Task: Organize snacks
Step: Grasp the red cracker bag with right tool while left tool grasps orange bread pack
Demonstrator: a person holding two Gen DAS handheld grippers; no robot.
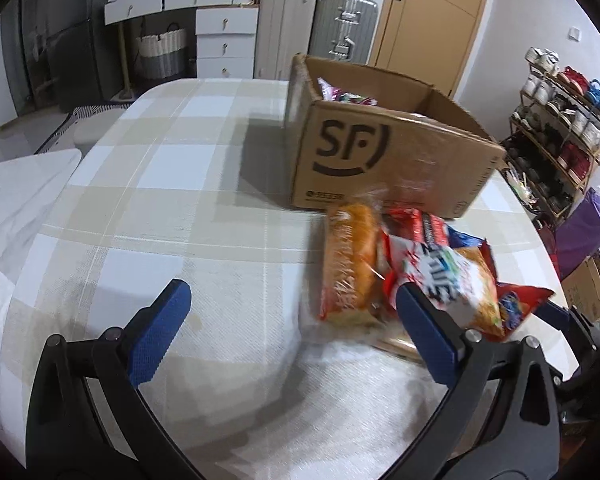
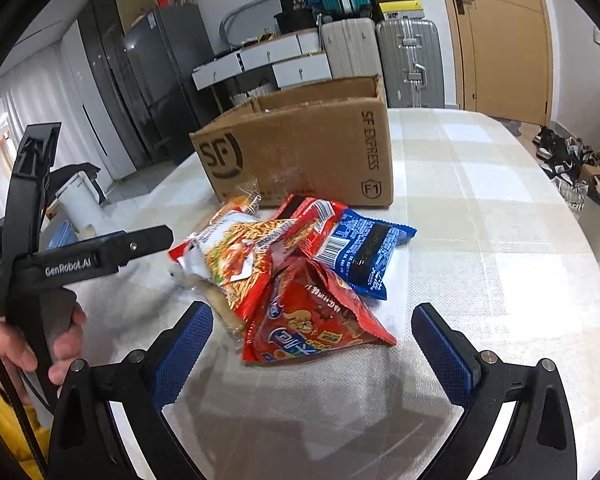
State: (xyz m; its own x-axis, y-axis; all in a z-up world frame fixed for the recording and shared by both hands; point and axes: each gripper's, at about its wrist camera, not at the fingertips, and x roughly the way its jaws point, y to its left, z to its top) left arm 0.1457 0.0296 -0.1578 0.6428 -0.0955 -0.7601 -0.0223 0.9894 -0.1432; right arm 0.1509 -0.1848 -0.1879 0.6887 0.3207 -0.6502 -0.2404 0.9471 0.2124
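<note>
A pile of snack packets lies on the checked tablecloth in front of an open cardboard SF box [image 1: 384, 160] [image 2: 300, 152]. The pile holds an orange wrapped bread [image 1: 350, 264], a red-and-white noodle-stick bag [image 1: 444, 276] [image 2: 240, 256], a red biscuit bag [image 2: 312, 320] and a blue packet [image 2: 364, 252]. A pink packet [image 1: 340, 94] shows inside the box. My left gripper [image 1: 288, 332] is open, its right finger beside the noodle-stick bag, nothing between its fingers. My right gripper [image 2: 312, 344] is open just short of the red biscuit bag.
The table [image 1: 160, 168] extends left of the box. A hand holds the left gripper's handle [image 2: 56, 264] in the right wrist view. Beyond the table stand suitcases [image 1: 344, 28], white drawers [image 1: 226, 36], a fridge [image 2: 160, 76], a shoe rack [image 1: 560, 128] and a wooden door [image 2: 500, 32].
</note>
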